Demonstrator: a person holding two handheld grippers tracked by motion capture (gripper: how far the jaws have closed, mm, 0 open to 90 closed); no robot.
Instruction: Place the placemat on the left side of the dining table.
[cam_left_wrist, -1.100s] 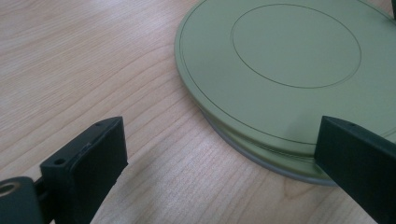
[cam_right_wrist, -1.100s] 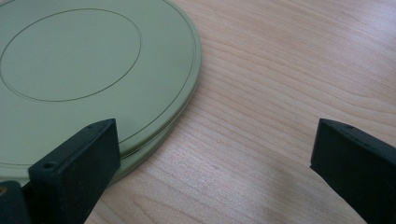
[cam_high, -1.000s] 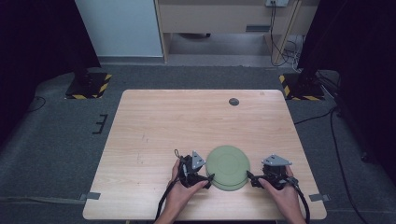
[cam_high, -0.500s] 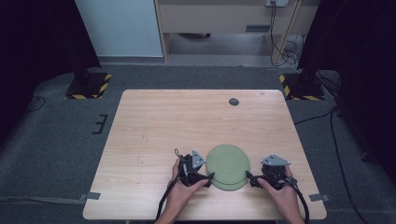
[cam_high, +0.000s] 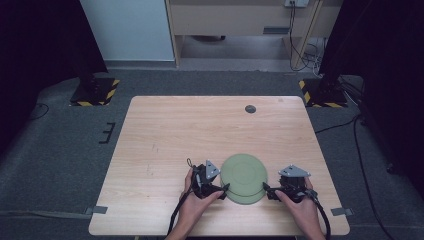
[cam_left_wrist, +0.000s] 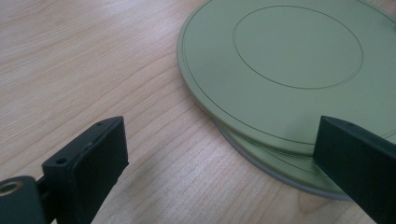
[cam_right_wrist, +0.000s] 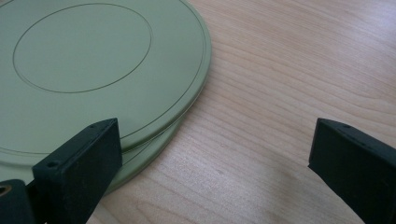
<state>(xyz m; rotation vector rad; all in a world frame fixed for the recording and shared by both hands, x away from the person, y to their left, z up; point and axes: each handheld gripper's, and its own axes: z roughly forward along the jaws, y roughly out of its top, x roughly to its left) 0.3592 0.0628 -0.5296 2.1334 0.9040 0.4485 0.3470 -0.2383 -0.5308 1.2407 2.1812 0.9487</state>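
Observation:
Two pale green round plates (cam_high: 244, 177) lie stacked upside down near the table's front edge, the upper one (cam_left_wrist: 289, 65) shifted slightly off the lower one (cam_left_wrist: 299, 170). My left gripper (cam_high: 223, 189) sits at the stack's left rim, open, with one jaw over the plate edge and the other over bare wood. My right gripper (cam_high: 265, 190) sits at the stack's right rim, also open. In the right gripper view the upper plate (cam_right_wrist: 88, 70) overhangs the lower plate (cam_right_wrist: 149, 154), and the jaws stand wide with wood between them.
The light wooden table (cam_high: 190, 135) stretches away beyond the plates. A small dark round disc (cam_high: 250, 109) lies near the far edge. Grey carpet, black stands with yellow-striped bases (cam_high: 95, 92) and cables surround the table.
The right gripper has edged slightly closer to the plates' right rim. The left gripper and the plates stay as they were.

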